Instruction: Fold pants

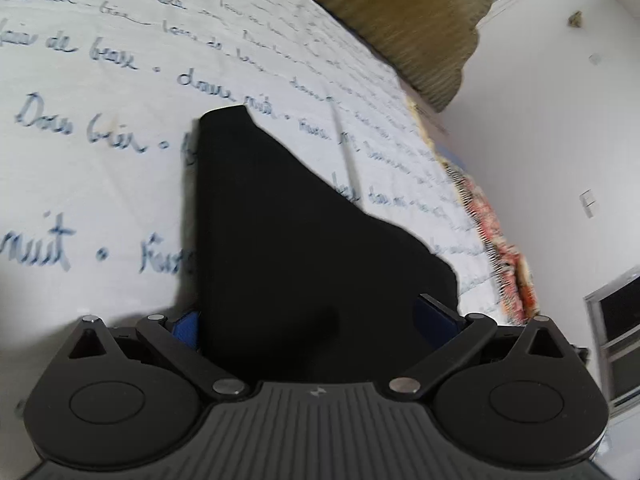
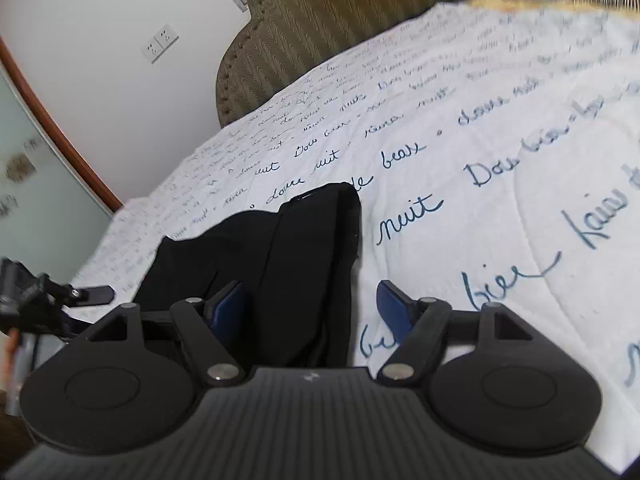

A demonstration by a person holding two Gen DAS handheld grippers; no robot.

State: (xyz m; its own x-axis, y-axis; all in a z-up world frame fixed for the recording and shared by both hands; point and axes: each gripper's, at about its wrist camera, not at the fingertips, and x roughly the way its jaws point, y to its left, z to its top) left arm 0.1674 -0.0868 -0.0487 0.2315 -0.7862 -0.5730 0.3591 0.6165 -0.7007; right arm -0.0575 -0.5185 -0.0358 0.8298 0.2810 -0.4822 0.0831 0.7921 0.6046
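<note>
Now, black pants (image 1: 288, 232) between both spread jaws, lying on quilt (image 2: 500, 208)

Left tool (image 1: 316, 320) and right tool (image 2: 316, 304): black ribbed bodies, silver pivot screws, blue fingers (image 2: 394, 304)

This is a bedroom in a home. A bed (image 2: 500, 208) fills both views, covered by a white quilted bedspread (image 1: 120, 80) printed with blue handwritten script. An olive upholstered headboard (image 2: 320, 32) with stud trim stands against a plain white wall (image 2: 120, 92), which carries a double wall socket (image 2: 160, 42). A window (image 1: 616, 340) shows in the left wrist view.
</note>
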